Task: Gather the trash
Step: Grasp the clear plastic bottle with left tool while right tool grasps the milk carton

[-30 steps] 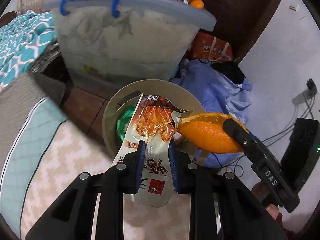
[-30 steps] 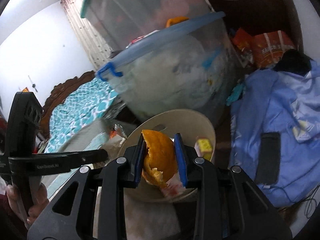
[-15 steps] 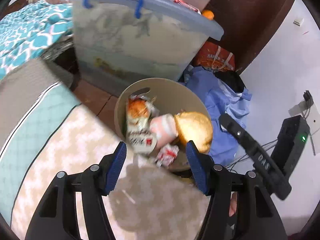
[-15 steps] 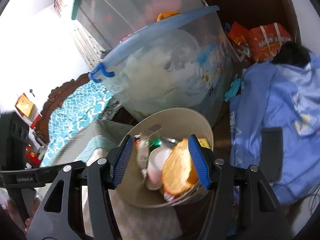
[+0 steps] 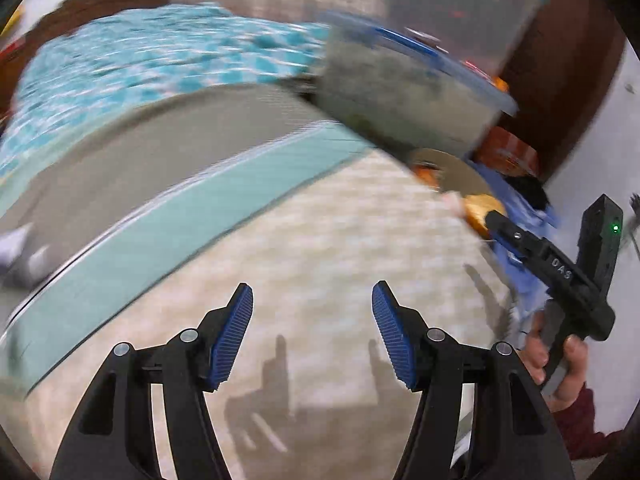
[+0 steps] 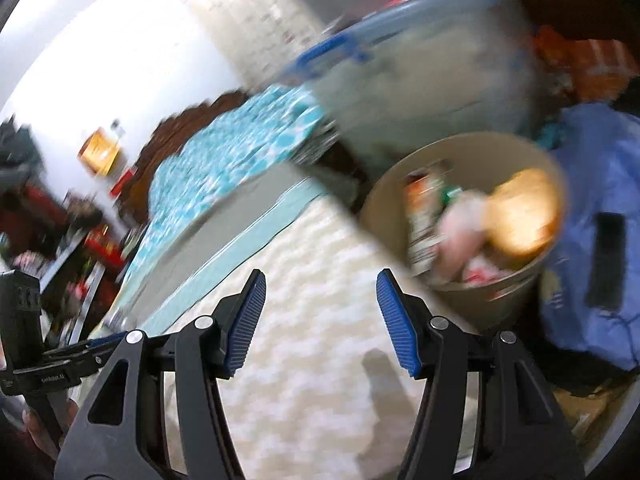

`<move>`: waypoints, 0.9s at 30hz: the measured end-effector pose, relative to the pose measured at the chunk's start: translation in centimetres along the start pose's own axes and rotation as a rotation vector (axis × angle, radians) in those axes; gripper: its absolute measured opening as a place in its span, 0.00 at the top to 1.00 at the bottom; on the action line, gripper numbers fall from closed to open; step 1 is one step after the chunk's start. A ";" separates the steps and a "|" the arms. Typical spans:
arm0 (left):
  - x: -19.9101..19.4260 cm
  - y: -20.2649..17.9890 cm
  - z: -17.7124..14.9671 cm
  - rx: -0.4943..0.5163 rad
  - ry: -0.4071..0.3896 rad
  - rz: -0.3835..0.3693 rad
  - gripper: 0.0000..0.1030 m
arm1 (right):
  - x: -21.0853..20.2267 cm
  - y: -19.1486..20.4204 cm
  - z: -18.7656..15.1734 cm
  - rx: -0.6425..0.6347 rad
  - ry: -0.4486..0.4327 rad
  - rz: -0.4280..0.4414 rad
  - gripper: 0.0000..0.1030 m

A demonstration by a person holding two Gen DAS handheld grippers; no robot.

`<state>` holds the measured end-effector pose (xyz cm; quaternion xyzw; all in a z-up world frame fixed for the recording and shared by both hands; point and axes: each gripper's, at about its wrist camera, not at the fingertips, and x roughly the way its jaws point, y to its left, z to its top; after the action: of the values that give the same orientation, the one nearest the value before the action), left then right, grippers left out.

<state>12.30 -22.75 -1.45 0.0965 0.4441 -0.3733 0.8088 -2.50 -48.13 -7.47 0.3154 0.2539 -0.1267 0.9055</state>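
- Nearest, both claws hang released and empty over the pale patterned bedcover (image 5: 320, 248): left gripper (image 5: 312, 330), right gripper (image 6: 320, 322).
- Farther off, the trash lies in the tan bin (image 6: 468, 296): orange peel (image 6: 522, 210) and crinkly wrappers (image 6: 424, 216), likely light and soft; pinch an edge.

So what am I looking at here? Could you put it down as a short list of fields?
Place: bedroom, patterned cream bedcover
Left tool: open, nothing between its blue pads
Right tool: open, nothing held
Bin: round beige plastic wastebasket beside the bed
Bin contents: orange peel, blurred snack wrappers
Behind bin: clear storage tub with blue lid
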 end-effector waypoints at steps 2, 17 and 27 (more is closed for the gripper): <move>-2.6 3.4 -1.6 -0.057 -0.029 0.067 0.42 | 1.1 2.5 -0.9 -0.046 0.041 0.036 0.42; -9.3 19.9 -10.4 -0.297 -0.003 0.667 0.08 | 8.6 21.1 -6.8 -0.433 0.271 0.216 0.28; -8.9 22.4 -13.6 -0.409 -0.103 0.475 0.43 | 20.2 37.1 -6.9 -0.809 0.380 0.273 0.07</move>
<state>16.03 4.23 -6.38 0.0136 0.4334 -0.0813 0.8974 26.25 -16.59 -4.25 -0.0150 0.4005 0.1628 0.9016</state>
